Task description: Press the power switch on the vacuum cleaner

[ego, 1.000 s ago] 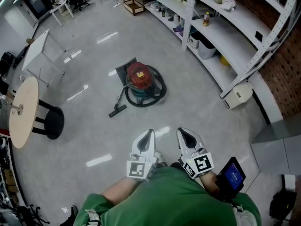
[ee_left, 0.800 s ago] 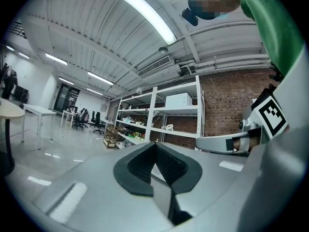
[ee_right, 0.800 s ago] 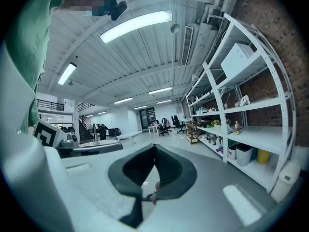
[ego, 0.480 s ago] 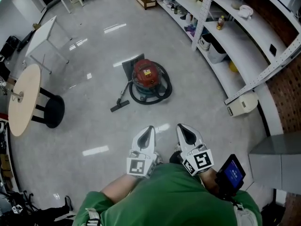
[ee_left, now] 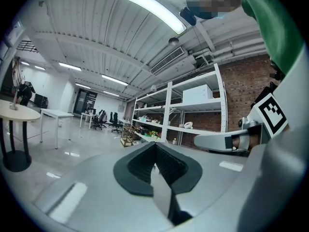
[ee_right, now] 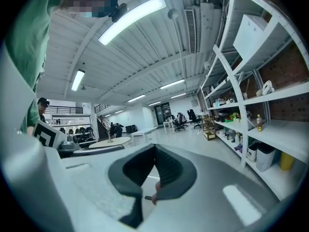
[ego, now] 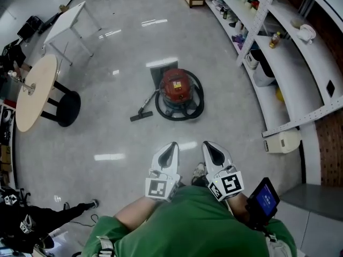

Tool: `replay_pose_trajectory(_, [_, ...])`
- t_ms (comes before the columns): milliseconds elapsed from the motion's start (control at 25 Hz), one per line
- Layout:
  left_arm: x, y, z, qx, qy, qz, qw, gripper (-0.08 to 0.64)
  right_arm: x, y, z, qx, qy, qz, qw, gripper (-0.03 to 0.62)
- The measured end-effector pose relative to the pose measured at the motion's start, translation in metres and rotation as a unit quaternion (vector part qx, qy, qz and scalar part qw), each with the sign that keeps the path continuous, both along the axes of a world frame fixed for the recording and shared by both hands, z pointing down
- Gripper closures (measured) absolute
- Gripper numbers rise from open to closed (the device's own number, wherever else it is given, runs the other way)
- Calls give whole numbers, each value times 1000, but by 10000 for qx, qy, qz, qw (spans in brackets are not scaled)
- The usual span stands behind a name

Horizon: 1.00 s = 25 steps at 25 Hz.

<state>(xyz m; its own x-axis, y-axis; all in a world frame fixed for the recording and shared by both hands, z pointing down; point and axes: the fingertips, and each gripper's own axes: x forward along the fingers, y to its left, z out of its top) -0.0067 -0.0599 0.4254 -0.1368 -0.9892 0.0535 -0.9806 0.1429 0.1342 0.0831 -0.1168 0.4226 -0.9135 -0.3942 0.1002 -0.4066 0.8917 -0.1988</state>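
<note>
Head view, vacuum cleaner (ego: 179,90): sat on floor, upper centre of frame, well apart from both grippers.
Left gripper (ego: 170,149): closed fully, held nothing.
Right gripper (ego: 210,149): closed fully, held nothing.
Risk: could have pressed wrong spot; power switch too small to locate.

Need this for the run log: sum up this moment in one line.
phase: pre-contact, switch not pressed | vacuum cleaner: on floor ahead, untouched | left gripper: shut, empty | right gripper: shut, empty
</note>
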Motion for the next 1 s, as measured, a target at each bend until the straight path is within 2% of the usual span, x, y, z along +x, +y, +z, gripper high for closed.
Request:
replay_pose_trajectory(280, [8, -38, 1, -127, -121, -598, 9981, 553, 1, -50, 4, -63, -62, -477, 9988, 591])
replay_pose_trajectory(520, [2, -55, 4, -248, -185, -923, 9952, 553, -8, -74, 7, -120, -98, -739, 9971, 591])
replay_pose_trajectory(1000, [-38, -102, 17, -299, -76, -984, 9947, 553, -47, -121, 15, -128, 92, -809, 9966, 591])
